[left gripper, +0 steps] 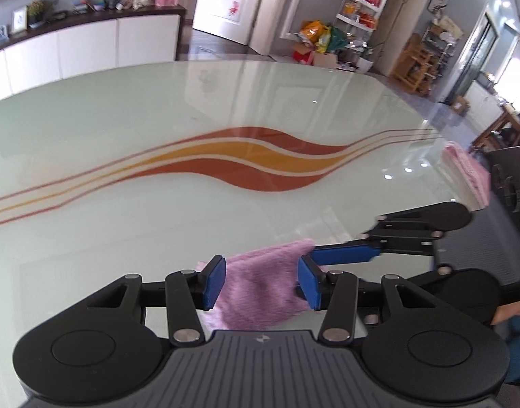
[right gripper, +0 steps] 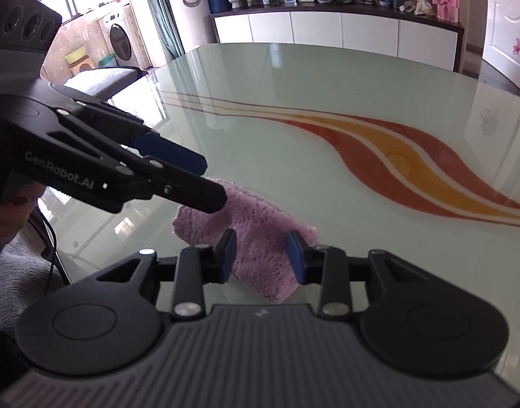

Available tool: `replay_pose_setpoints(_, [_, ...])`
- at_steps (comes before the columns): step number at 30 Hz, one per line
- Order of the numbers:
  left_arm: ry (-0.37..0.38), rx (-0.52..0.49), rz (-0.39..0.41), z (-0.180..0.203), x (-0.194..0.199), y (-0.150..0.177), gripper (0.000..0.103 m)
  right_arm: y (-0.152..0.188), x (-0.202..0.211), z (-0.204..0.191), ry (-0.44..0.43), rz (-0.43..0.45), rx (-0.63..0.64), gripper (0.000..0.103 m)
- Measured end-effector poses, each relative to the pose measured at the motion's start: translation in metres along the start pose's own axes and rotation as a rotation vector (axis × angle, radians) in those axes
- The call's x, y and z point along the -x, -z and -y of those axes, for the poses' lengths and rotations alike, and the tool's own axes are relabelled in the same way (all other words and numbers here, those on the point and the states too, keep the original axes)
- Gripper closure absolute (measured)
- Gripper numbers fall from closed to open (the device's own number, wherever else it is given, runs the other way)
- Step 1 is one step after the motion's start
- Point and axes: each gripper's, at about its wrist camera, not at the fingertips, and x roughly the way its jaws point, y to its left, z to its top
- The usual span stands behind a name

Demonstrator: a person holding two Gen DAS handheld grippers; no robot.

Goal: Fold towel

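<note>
We count one purple towel (right gripper: 260,248), folded into a small bundle on the glass tabletop (left gripper: 158,119), and two grippers; the left gripper (left gripper: 260,280) straddles it with jaws spread, pads just clear of the cloth; the right gripper (right gripper: 261,255) has its jaws partly closed around the bundle, but we cannot tell whether the pads press it; the near edge of the towel is hidden behind each gripper body; only the left wrist view shows a second pink cloth (left gripper: 471,176) at the tabletop's right edge, blurred and cut off; only the right wrist view shows a hand (right gripper: 8,214) on the left gripper.
</note>
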Motion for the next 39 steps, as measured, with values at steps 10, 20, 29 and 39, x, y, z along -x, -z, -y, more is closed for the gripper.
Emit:
replay_pose_setpoints(10, [0.003, 0.104, -0.133, -0.022, -0.038, -0.004, 0.056, 0.004, -0.015, 0.009, -0.016, -0.046, -0.030, 0.069])
replay_pose_setpoints(20, [-0.012, 0.089, -0.076, -0.025, -0.027, -0.004, 0.051, 0.002, -0.003, 0.015, -0.017, 0.004, -0.084, 0.057])
replay_pose_setpoints(29, [-0.053, 0.109, -0.038, -0.041, 0.019, 0.010, 0.040, 0.002, 0.022, 0.038, -0.047, 0.045, -0.173, 0.051])
replay_pose_setpoints(39, [-0.045, 0.140, -0.054, -0.049, 0.027, 0.020, 0.040, -0.008, 0.006, 0.042, -0.079, 0.025, -0.183, 0.046])
